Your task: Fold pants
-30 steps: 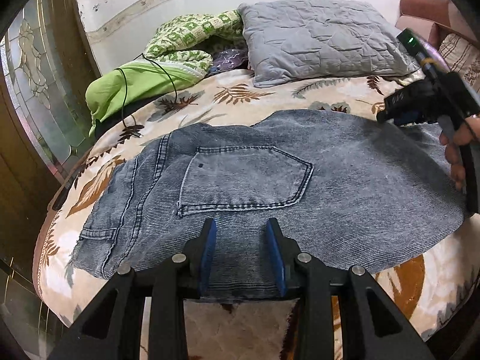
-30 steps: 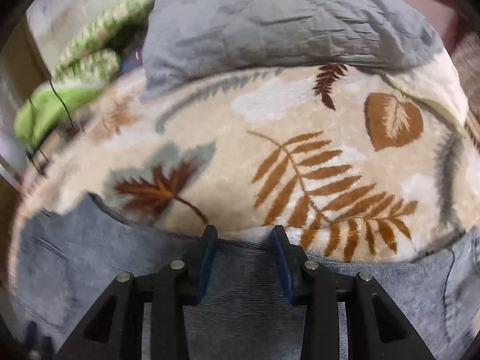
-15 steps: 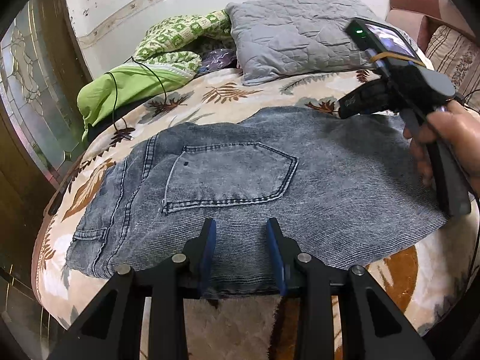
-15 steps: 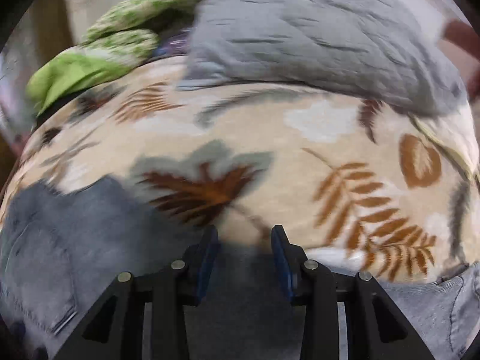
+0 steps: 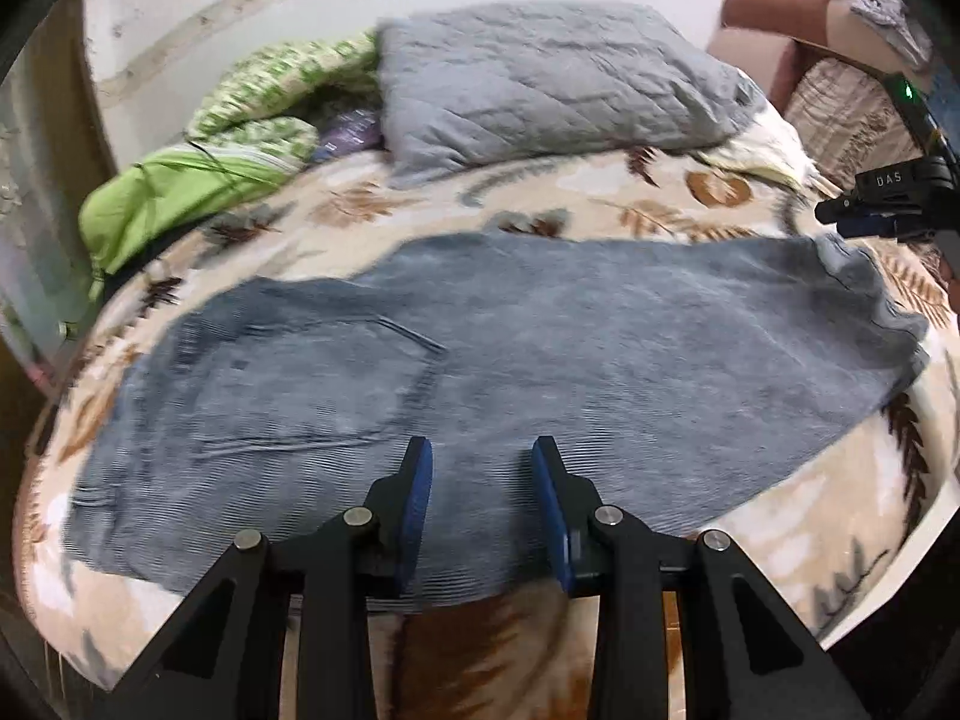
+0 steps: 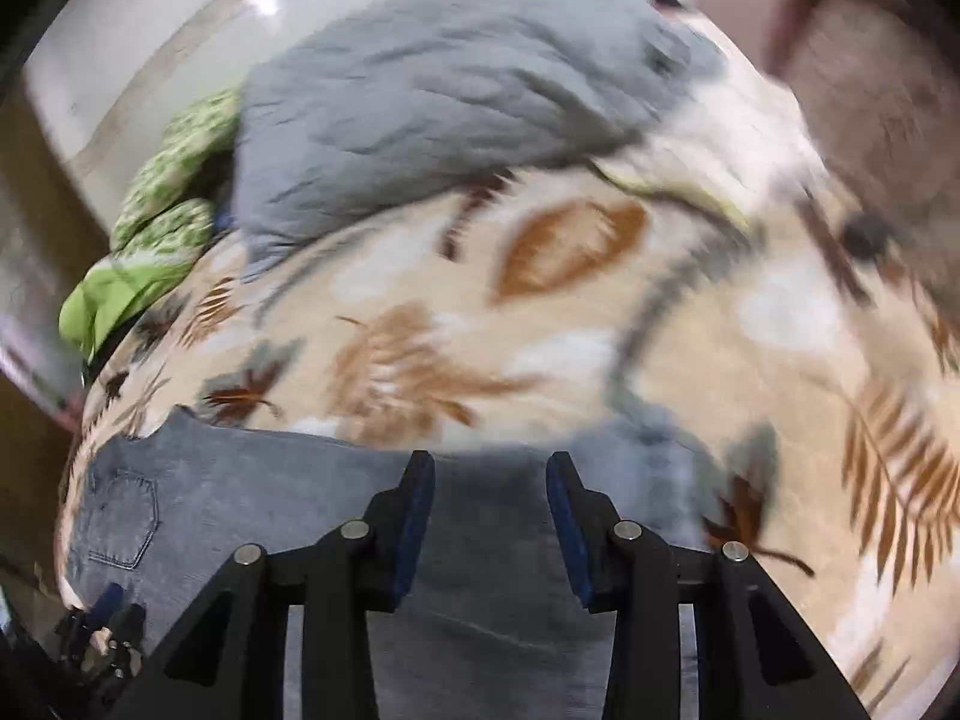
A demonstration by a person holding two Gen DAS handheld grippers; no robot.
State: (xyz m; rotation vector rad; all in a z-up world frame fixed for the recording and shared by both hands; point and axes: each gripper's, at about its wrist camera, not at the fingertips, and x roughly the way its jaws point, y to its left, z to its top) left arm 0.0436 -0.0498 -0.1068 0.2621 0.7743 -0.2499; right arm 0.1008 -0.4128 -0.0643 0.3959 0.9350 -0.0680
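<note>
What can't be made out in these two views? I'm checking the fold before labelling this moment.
- Near edge of the jeans: left wrist view, hidden behind the left gripper, so any grip is unclear.
- Hem end of the jeans: right wrist view, smeared by motion blur beside the right gripper.
- The person's hand: left wrist view, cut off by the right edge.
- Dark round object on the blanket: right wrist view, too blurred to identify.

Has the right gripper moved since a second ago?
Yes. In the left wrist view the right gripper sits at the jeans' far right end, farther right of the grey pillow than before.
</note>
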